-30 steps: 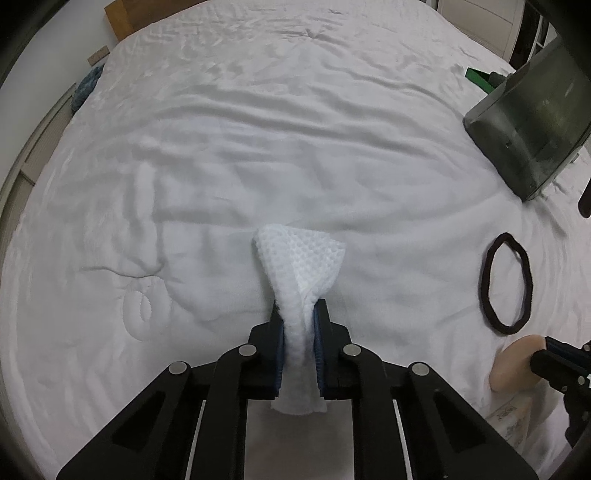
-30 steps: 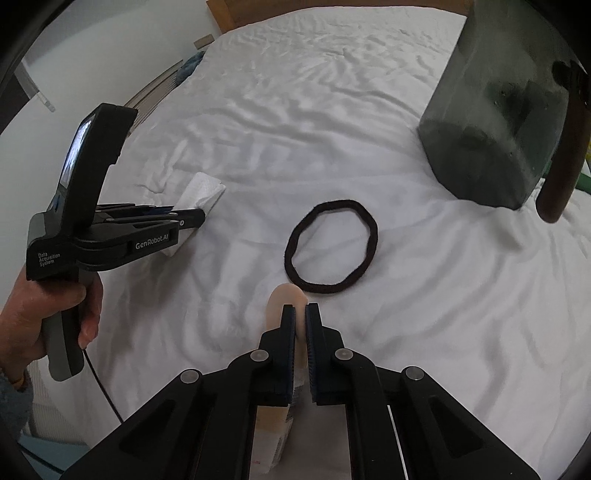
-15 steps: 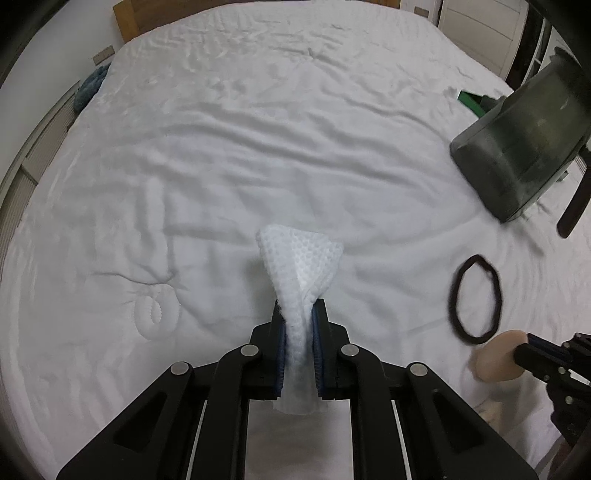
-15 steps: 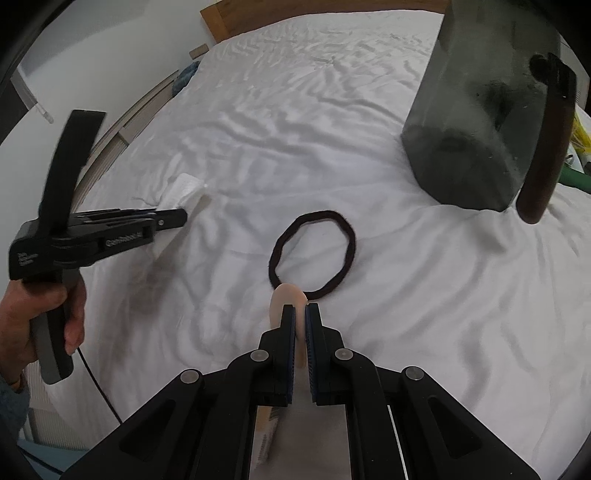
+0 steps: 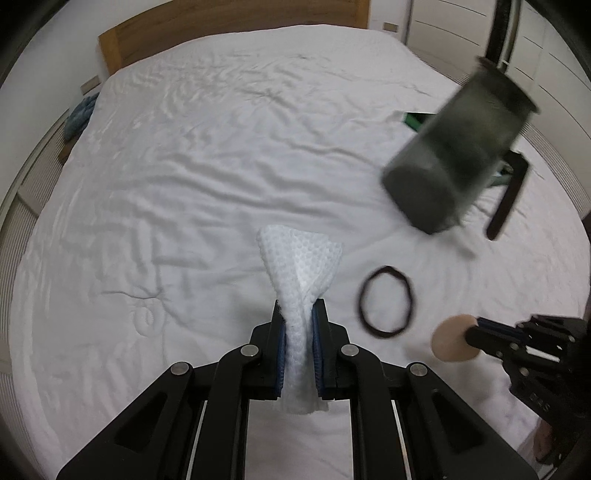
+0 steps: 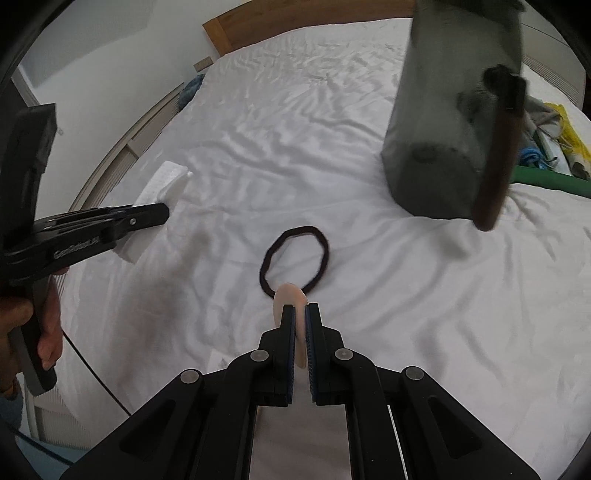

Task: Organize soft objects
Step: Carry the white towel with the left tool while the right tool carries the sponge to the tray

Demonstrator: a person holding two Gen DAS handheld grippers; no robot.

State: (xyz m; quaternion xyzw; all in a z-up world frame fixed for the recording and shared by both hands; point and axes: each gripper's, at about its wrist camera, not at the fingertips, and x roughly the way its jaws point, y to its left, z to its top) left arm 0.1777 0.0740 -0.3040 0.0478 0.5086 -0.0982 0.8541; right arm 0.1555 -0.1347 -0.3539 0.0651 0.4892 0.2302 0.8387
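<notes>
The left hand-held gripper (image 5: 298,314) is clenched on a white, waffle-textured cloth (image 5: 300,266), folded into a strip. The cloth's long axis runs along the fingers: a fanned end sticks out past the fingertips towards the wooden headboard (image 5: 229,33), and a short end hangs out behind the pads. The cloth is lifted clear of the white quilted bed (image 5: 221,147).

The right hand-held gripper (image 6: 300,308) is clenched on a flat, round, peach-coloured pad (image 6: 289,295). The pad stands on edge between the pads, its rim poking out ahead of the fingertips; from the left wrist view its round face (image 5: 455,338) shows. It is held above the bed, near the bed's nearest edge.

A thin, dark brown elastic hair band (image 6: 294,256) lies flat on the bed as an open loop, just beyond the peach pad's tip and between the two grippers.

A dark grey, translucent soft bag (image 6: 454,122) with a dark brown strap handle (image 6: 498,155) stands towards the bed's right edge, beyond the band; in both views it is blurred. A green item (image 6: 550,182) lies behind it at that edge.

A bare hand (image 6: 26,321) grips the handle of the left gripper at the bed's left side.
</notes>
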